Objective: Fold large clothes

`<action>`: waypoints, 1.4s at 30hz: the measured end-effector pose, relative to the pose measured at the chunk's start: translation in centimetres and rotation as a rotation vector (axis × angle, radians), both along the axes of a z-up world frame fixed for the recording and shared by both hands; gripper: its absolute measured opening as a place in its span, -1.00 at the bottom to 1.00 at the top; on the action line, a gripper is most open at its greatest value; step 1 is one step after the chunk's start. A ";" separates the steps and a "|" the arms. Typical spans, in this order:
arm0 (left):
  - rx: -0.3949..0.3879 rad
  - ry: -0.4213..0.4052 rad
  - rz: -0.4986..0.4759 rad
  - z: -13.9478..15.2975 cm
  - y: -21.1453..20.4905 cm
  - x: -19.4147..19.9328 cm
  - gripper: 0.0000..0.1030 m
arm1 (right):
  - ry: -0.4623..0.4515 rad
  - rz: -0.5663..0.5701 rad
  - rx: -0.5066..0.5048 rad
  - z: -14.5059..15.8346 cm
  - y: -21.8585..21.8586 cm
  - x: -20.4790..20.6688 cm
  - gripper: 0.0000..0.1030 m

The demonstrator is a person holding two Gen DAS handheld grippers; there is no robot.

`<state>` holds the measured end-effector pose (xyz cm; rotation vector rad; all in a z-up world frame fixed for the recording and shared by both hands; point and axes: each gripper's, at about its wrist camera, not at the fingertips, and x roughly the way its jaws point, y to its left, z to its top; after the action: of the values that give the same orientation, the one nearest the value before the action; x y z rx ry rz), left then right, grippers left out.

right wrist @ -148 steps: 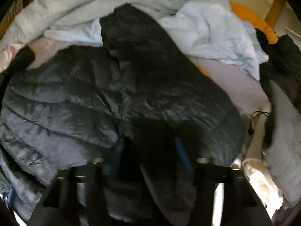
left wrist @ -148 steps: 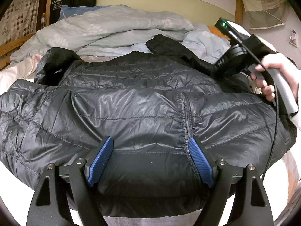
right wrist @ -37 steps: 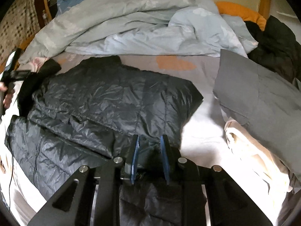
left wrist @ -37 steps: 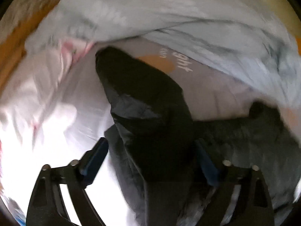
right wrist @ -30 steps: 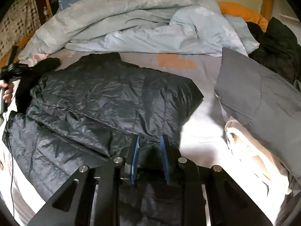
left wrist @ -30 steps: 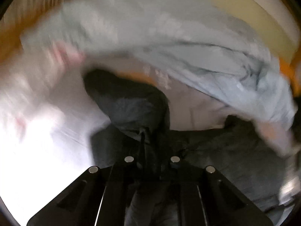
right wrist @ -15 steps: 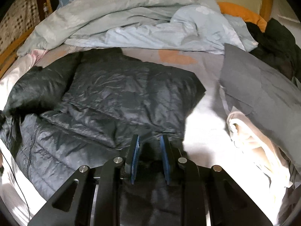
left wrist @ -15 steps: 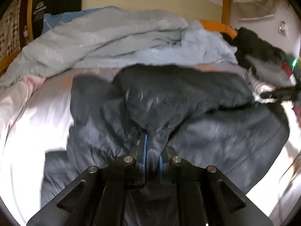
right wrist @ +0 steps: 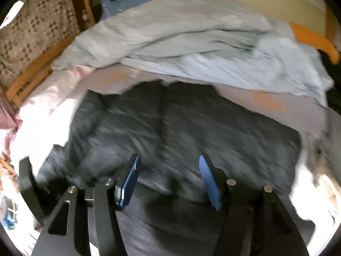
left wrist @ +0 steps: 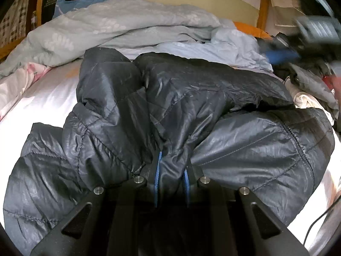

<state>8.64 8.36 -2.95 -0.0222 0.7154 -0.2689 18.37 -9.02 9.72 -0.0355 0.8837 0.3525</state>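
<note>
A black quilted puffer jacket (left wrist: pixel 234 145) lies on the bed, with one sleeve folded across its body. My left gripper (left wrist: pixel 172 162) has a bunched fold of that jacket between its blue pads (left wrist: pixel 158 170), and its jaws are opening slightly. In the right wrist view, which is blurred by motion, the jacket (right wrist: pixel 191 128) spreads out below my right gripper (right wrist: pixel 169 157). Its jaws are opening and stand wide, with nothing between the pads (right wrist: pixel 207 181). In the left wrist view the right gripper (left wrist: pixel 279 54) shows as a blur at the upper right.
A rumpled pale grey-blue duvet (left wrist: pixel 127 27) lies along the far side of the bed, with an orange pillow (right wrist: pixel 315 40) behind it. The wooden bed frame (right wrist: pixel 32 74) runs along the left. Grey and white garments (left wrist: pixel 313 89) are piled at the right. White sheet (left wrist: pixel 49 98) shows at the left.
My right gripper has opened, let go of the jacket's edge and swung towards the left. My left gripper brought the sleeve over the jacket's body and lowered it.
</note>
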 end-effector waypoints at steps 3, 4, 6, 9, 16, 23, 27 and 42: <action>-0.003 0.000 0.001 0.1 -0.1 0.0 -0.67 | 0.080 0.047 0.010 -0.7 4.7 3.2 0.18; -0.011 0.000 0.000 0.0 0.0 0.1 -0.66 | 0.110 0.051 -0.021 -1.4 6.7 4.5 0.18; -0.047 0.011 0.000 0.0 0.4 0.3 -0.66 | 0.148 0.055 -0.047 -2.7 8.7 5.8 0.18; -0.097 0.024 0.001 0.0 1.2 0.6 -0.66 | 0.215 0.084 -0.101 -5.0 11.1 7.3 0.18; -0.062 0.024 0.014 0.0 0.7 0.8 -0.65 | 0.175 0.117 -0.191 -6.5 8.7 4.7 -0.90; -0.037 0.015 0.022 0.1 0.4 0.6 -0.60 | 0.127 0.071 -0.135 -4.9 1.9 -2.9 -0.91; -0.012 0.011 0.023 0.1 0.0 0.3 -0.59 | 0.197 0.029 -0.089 -7.0 -1.5 -6.5 -0.89; -0.025 0.019 0.022 0.2 0.4 0.5 -0.60 | -0.010 -0.192 -0.105 1.7 -2.3 0.4 0.08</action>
<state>9.11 8.73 -2.77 -0.0562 0.7300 -0.2564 18.77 -11.29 11.37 -0.0491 0.8877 0.1263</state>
